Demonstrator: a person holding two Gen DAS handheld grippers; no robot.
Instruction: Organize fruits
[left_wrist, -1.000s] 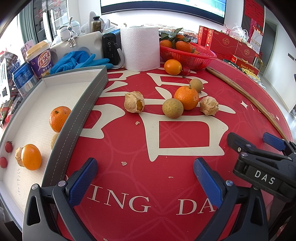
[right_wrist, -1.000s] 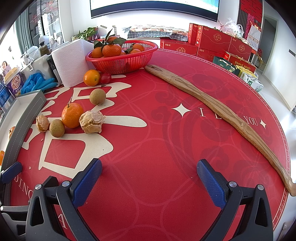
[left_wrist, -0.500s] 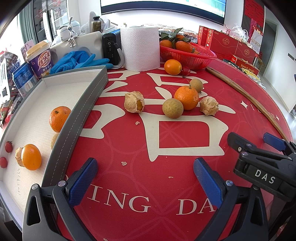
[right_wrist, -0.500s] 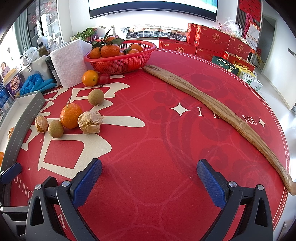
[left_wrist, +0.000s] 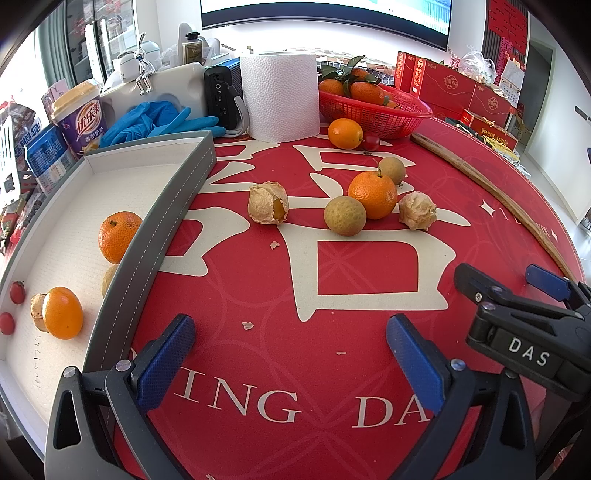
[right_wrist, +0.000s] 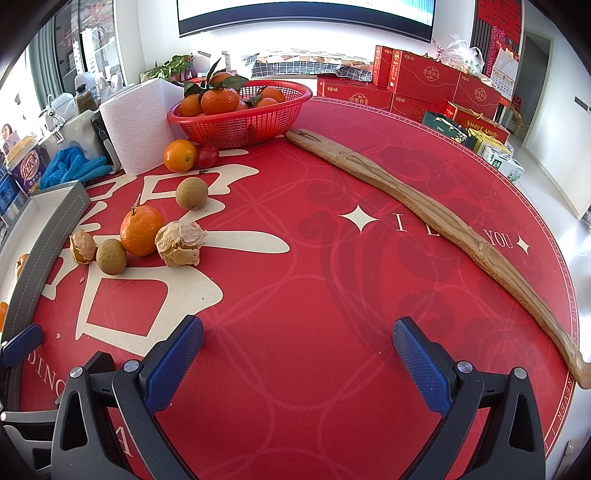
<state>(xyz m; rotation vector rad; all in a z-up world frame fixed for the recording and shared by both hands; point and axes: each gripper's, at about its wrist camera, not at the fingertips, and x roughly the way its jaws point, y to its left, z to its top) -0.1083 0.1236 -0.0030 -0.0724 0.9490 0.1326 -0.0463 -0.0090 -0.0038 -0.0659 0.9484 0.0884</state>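
Observation:
Loose fruit lies mid-table on the red mat: a stemmed tangerine (left_wrist: 372, 194) (right_wrist: 142, 230), two brown longans (left_wrist: 345, 215) (left_wrist: 392, 170), and two papery husked physalis (left_wrist: 267, 202) (left_wrist: 417, 211). A kumquat-like orange (left_wrist: 345, 133) and a cherry tomato (left_wrist: 370, 142) sit by the red basket (left_wrist: 373, 114) of tangerines. The grey-rimmed tray (left_wrist: 162, 221) at left holds a tangerine (left_wrist: 117, 236), an orange fruit (left_wrist: 62, 318) and two cherry tomatoes (left_wrist: 17, 292). My left gripper (left_wrist: 290, 350) and right gripper (right_wrist: 297, 349) both stand open and empty, low over the mat, short of the fruit.
A paper towel roll (left_wrist: 280, 96), blue gloves (left_wrist: 159, 118), a black speaker (left_wrist: 221, 98) and a drink cup (left_wrist: 79, 120) crowd the back left. A long wooden stick (right_wrist: 436, 221) lies across the right side. Red gift boxes (right_wrist: 424, 81) stand behind the table.
The right wrist view has crept slightly forward and left toward the fruit. The left gripper and all fruit have stayed put.

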